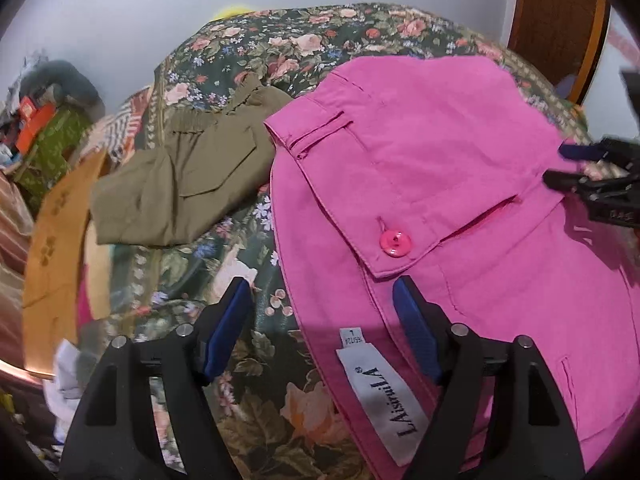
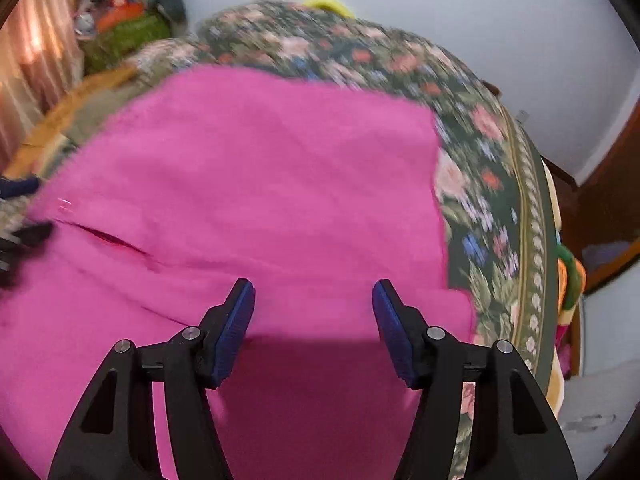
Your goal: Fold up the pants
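Pink pants [image 1: 440, 168] lie folded on a floral bedspread [image 1: 248, 52], with a buttoned pocket flap, a pink button [image 1: 395, 243] and a white brand label [image 1: 384, 400] near me. My left gripper [image 1: 322, 312] is open over the pants' left edge, holding nothing. My right gripper [image 2: 314, 312] is open just above the pink pants [image 2: 260, 184], holding nothing; it also shows in the left wrist view [image 1: 568, 164] at the pants' right edge. The right wrist view is motion-blurred.
Folded olive-green pants [image 1: 180, 184] lie left of the pink ones. An orange-yellow garment [image 1: 56, 248] hangs at the bed's left edge. A clutter pile [image 1: 44, 128] sits far left. A wooden door [image 1: 560, 20] stands behind on the right. The bed edge [image 2: 532, 240] runs along the right.
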### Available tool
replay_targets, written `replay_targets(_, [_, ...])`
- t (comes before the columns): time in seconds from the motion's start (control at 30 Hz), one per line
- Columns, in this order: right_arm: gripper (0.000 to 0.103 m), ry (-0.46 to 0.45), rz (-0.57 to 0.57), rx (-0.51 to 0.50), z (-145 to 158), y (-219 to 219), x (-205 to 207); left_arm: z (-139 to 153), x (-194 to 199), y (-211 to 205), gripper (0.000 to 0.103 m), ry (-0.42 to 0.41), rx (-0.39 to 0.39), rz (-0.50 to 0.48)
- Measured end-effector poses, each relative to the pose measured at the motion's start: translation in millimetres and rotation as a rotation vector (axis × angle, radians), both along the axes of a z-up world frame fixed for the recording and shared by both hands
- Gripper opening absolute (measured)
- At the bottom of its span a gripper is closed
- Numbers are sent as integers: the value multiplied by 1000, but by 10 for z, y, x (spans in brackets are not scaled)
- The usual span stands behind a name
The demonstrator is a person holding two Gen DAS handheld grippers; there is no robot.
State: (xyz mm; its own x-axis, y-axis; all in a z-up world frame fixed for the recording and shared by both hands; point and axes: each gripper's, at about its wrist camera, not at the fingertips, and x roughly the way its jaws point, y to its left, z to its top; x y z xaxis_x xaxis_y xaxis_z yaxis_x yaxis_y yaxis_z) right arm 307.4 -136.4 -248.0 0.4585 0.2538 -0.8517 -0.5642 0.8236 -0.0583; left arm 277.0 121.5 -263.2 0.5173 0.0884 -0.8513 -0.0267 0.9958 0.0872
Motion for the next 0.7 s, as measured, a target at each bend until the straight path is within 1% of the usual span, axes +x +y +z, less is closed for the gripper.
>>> replay_targets(0.07, [58,18,-9,87,-2,-211,43,-18,-3,33,82,5,-45,2])
replay_targets(0.1, [58,40,-32,103,19,-304,85,-23,5,27,83,11,-63,-1])
replay_targets(0.13, [58,55,-45,101,39,-347,107,-21,10,9,84,13,-65,-7])
replay_targets(0.27, [58,33,-58,37,141,-444,94,89,-19,-88,84,-10,-19,-28])
replay_targets(0.3, [58,31,-64,34,190,-457,84,125,-23,-78,84,-20,-23,-30])
replay_targets(0.4, [59,5,-64,68,396,-527,71,307,45,42,84,-61,-76,-21])
replay_targets(0.5, [60,-32,-71,88,544,-549,152,439,233,207,84,-90,-109,14])
replay_targets(0.57, [60,-46,-81,113,598,-551,249,479,443,339,84,-96,-146,31])
replay_targets(0.7, [60,-38,-103,131,576,-522,481,373,854,561,84,-62,-233,91])
